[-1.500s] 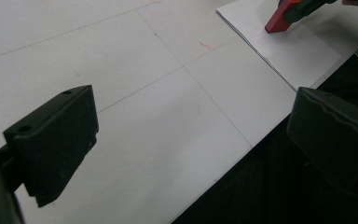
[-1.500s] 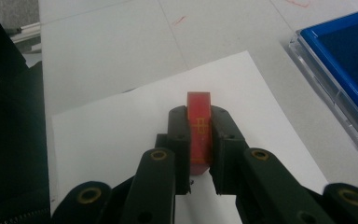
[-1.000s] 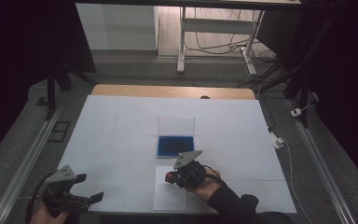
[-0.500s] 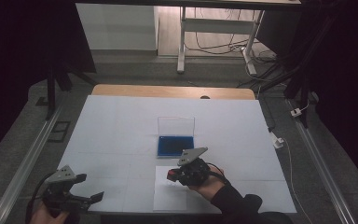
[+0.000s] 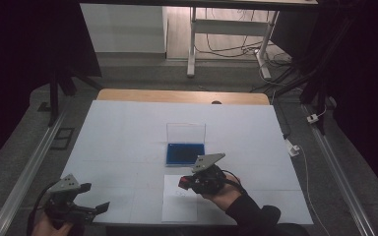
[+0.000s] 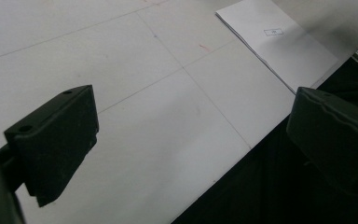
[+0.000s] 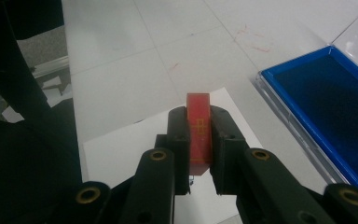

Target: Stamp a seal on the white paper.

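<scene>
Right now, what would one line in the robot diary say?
right tongs: shut on red stamp | over paper | ink pad: open, beside | left tongs: open, empty

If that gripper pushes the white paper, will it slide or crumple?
The white paper is thin and lies flat on the smooth table, so it would probably slide easily. It looks floppy and light; a push at its edge might buckle it. The right gripper, holding the red stamp, is just above it.

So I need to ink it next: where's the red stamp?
The red stamp is clamped in the right gripper, above the white sheet, just near of the blue ink pad.
</scene>
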A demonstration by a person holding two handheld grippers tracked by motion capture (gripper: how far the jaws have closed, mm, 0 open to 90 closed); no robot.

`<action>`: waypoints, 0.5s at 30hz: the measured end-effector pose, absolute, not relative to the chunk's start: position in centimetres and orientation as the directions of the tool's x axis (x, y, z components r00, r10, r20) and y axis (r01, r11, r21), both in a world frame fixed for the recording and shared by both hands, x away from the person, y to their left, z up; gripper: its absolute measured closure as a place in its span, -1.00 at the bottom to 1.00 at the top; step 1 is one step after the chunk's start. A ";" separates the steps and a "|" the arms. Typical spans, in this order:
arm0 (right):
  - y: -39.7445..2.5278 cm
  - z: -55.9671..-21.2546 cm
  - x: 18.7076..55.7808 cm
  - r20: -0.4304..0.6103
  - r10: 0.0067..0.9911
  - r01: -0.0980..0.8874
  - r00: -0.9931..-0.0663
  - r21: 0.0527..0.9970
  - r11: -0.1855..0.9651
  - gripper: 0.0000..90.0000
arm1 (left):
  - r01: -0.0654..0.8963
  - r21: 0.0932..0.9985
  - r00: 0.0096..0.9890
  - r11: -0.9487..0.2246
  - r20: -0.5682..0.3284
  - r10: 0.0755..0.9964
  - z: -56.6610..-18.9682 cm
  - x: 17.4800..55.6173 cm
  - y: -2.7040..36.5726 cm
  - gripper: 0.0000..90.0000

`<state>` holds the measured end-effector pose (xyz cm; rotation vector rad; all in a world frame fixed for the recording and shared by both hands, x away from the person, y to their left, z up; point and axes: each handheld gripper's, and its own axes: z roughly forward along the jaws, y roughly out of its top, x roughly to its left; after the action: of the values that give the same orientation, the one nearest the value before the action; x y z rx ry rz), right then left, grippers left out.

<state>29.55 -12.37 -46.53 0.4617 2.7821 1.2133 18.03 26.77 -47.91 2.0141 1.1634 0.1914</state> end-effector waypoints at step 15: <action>-14.3 -45.9 30.0 0.046 0.354 0.271 -0.934 0.736 0.620 0.79 | 0.667 0.695 0.567 -0.268 -0.241 0.787 -47.9 18.0 26.8 -0.94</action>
<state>30.01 -14.34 -45.91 0.5291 2.7332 1.2150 18.02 26.82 -47.89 2.0105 1.1636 0.1934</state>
